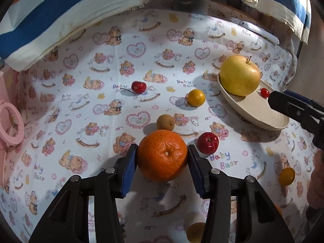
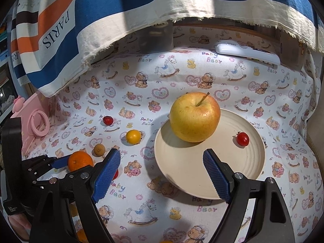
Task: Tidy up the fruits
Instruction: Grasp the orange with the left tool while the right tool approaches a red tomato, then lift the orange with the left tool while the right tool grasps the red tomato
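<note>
Here the left tool (image 1: 162, 158) clamps the orange (image 1: 162, 155) low over the tablecloth (image 1: 81, 121).

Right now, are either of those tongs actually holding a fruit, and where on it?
The left tongs clasp the orange by its two sides, pads at its widest part. The right tongs are open and hold nothing, above the plate.

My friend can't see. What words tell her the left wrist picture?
The left gripper has its blue pads around an orange on a teddy-bear tablecloth. Small fruits lie beyond, and a plate at right holds a yellow apple and cherry tomato.
</note>
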The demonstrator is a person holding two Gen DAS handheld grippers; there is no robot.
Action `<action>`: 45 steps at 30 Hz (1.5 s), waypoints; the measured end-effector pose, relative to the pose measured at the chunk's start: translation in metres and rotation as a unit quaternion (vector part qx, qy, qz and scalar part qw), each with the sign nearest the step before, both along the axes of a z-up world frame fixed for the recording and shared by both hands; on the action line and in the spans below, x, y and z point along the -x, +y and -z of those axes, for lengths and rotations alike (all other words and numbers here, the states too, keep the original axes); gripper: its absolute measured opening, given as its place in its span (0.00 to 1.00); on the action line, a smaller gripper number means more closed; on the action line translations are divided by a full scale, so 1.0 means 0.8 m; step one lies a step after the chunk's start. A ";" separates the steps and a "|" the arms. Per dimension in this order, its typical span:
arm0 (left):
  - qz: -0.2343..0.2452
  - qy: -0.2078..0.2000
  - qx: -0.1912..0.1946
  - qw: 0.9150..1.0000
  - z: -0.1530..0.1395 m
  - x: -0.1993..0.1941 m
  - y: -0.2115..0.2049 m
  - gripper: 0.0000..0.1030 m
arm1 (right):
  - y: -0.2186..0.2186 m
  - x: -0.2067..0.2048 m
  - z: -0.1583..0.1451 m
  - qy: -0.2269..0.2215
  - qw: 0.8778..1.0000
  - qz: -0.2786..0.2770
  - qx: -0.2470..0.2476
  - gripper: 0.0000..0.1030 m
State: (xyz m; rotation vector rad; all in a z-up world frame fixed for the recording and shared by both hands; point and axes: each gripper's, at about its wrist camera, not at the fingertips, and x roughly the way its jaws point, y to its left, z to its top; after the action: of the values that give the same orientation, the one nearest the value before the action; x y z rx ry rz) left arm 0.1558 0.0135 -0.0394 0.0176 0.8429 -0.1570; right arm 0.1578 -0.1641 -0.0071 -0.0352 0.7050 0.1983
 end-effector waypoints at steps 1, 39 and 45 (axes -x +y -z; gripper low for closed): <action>-0.003 -0.009 0.003 1.000 -0.004 0.003 0.002 0.46 | 0.000 0.000 -0.001 0.000 1.000 -0.001 0.000 0.83; -0.099 -0.075 0.031 0.992 -0.025 0.018 0.054 0.46 | 0.125 -0.060 0.064 0.186 0.968 -0.137 0.093 0.35; -0.095 -0.080 0.025 0.992 -0.026 0.021 0.051 0.46 | 0.123 -0.056 0.062 0.177 0.971 -0.134 0.087 0.27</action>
State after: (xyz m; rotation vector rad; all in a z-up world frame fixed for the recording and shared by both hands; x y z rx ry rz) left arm 0.1388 0.0541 -0.0184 -0.0959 0.6763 0.0017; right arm 0.2027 -0.0660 -0.0570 -0.2685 1.0737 0.4085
